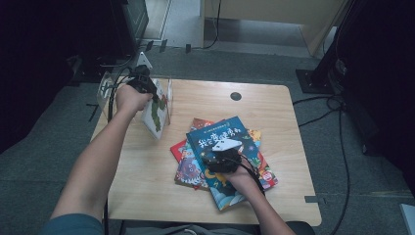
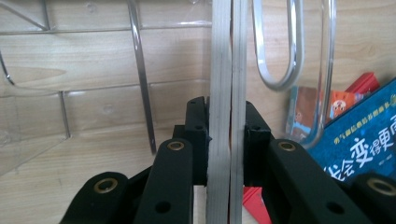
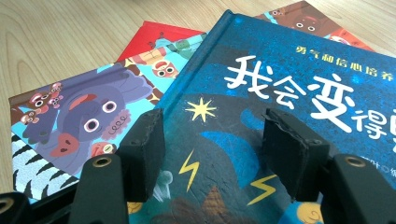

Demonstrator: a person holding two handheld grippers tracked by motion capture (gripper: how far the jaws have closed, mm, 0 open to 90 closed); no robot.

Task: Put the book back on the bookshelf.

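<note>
Jaws of left gripper (image 2: 219, 140) pinch upright book (image 1: 157, 113) beside clear rack (image 1: 106, 88); right gripper (image 3: 212, 154) open over blue book (image 3: 280, 102). Keep book vertical, ease between rack wires.

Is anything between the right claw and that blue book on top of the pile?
Nothing visible. The right claw hangs open just above the blue book, which lies on top of the pile with its cover bare under the pads. The left claw is off at the clear rack, shut on a white book.
</note>
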